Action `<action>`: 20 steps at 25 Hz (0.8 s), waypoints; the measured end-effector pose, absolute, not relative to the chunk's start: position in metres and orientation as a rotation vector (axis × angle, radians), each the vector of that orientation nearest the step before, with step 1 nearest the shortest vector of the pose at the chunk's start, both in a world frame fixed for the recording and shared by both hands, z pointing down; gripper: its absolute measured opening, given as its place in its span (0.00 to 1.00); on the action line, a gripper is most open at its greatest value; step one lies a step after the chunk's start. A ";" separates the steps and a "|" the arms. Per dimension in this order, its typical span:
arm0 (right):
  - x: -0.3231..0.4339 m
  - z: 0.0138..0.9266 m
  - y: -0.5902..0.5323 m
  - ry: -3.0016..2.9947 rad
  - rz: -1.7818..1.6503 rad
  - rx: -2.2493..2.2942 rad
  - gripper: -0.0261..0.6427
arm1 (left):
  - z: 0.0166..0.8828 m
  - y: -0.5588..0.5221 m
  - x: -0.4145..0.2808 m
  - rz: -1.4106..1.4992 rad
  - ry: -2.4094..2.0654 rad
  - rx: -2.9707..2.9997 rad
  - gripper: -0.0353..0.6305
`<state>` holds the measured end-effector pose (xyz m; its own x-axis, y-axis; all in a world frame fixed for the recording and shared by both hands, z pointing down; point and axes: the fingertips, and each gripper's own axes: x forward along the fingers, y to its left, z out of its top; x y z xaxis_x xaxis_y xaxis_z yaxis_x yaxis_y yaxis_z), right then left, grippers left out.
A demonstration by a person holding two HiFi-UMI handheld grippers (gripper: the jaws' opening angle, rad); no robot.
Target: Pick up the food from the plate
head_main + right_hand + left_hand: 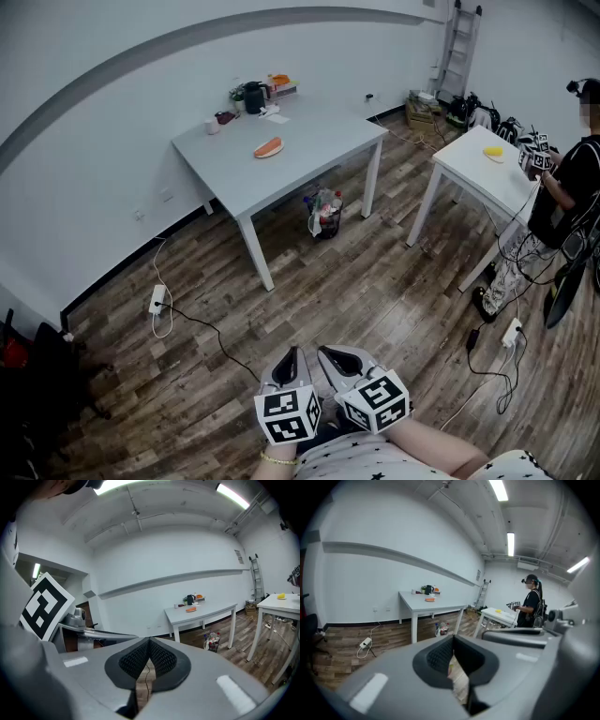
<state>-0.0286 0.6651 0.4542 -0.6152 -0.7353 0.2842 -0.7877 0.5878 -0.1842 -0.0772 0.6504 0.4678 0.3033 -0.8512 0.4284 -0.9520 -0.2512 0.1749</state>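
Note:
An orange piece of food lies on the grey table across the room; I cannot make out a plate under it. It shows small and distant in the left gripper view and the right gripper view. My left gripper and right gripper are side by side close to my body, over the wooden floor and far from the table. Both are shut with nothing between the jaws, as each gripper view shows: left gripper, right gripper.
A dark jug, a cup and orange items stand at the table's back. A rubbish bag sits under it. A power strip and cables lie on the floor. At the right a person stands by a white table.

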 end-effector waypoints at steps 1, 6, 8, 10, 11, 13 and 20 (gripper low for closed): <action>-0.031 0.457 0.662 -2.634 0.443 1.278 0.04 | 0.470 0.648 -0.080 0.353 -1.613 2.177 0.06; -0.034 0.463 0.635 -2.629 0.470 1.281 0.04 | 0.476 0.621 -0.089 0.355 -1.624 2.159 0.06; -0.035 0.465 0.618 -2.634 0.448 1.269 0.04 | 0.479 0.604 -0.089 0.358 -1.628 2.153 0.06; -0.038 0.466 0.596 -2.644 0.412 1.247 0.04 | 0.482 0.581 -0.089 0.354 -1.639 2.147 0.06; -0.039 0.467 0.583 -2.653 0.404 1.232 0.04 | 0.484 0.568 -0.089 0.352 -1.645 2.143 0.06; -0.042 0.468 0.553 -2.665 0.396 1.197 0.04 | 0.485 0.539 -0.088 0.354 -1.651 2.137 0.06; -0.037 0.448 0.425 -2.709 0.364 1.115 0.04 | 0.460 0.419 -0.083 0.310 -1.721 2.136 0.06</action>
